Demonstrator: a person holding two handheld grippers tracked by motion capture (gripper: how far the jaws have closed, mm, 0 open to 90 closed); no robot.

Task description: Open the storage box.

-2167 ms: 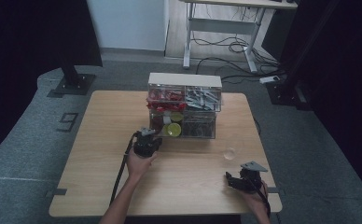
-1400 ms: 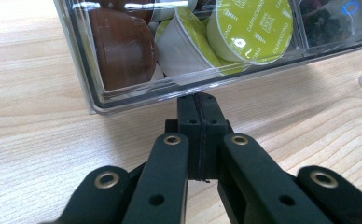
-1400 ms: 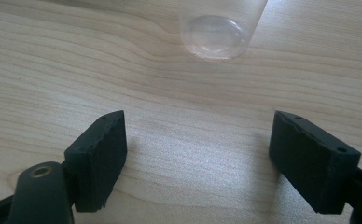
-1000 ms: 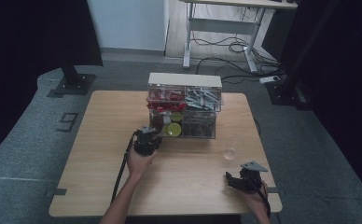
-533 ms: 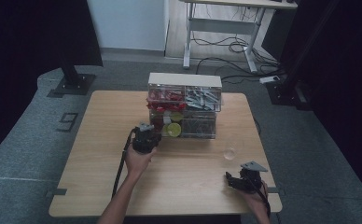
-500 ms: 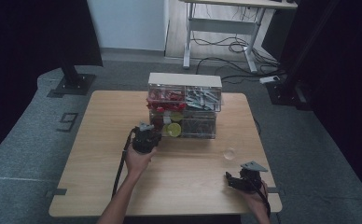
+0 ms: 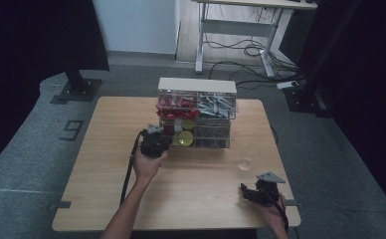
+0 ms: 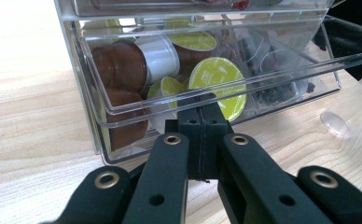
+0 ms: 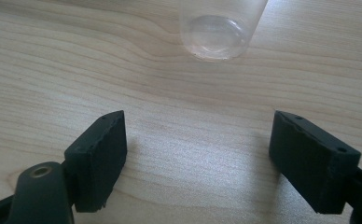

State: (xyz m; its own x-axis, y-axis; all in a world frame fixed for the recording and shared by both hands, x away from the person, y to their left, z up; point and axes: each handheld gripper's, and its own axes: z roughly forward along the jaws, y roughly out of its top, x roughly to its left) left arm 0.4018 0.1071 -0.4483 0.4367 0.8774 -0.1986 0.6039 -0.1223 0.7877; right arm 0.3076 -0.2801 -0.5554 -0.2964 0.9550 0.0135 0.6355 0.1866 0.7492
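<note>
Two clear drawers of a plastic organiser [image 7: 196,117] stand at the table's [image 7: 101,149] far middle; the lower drawer [image 8: 216,74], pulled open, holds brown and white coffee capsules with green lids [image 8: 216,84]. Left gripper [image 8: 201,123], jaws pressed together and empty, meets the drawer's front wall. Right gripper [image 9: 198,154] rests gaping, empty, near an overturned clear cup [image 9: 221,28].

Clear plastic drawer organiser [image 7: 197,112] at table [image 7: 101,164] rear-centre; round capsules [image 8: 216,84] in its lower left drawer. Small clear plastic cup [image 7: 245,158] right-front of it.
</note>
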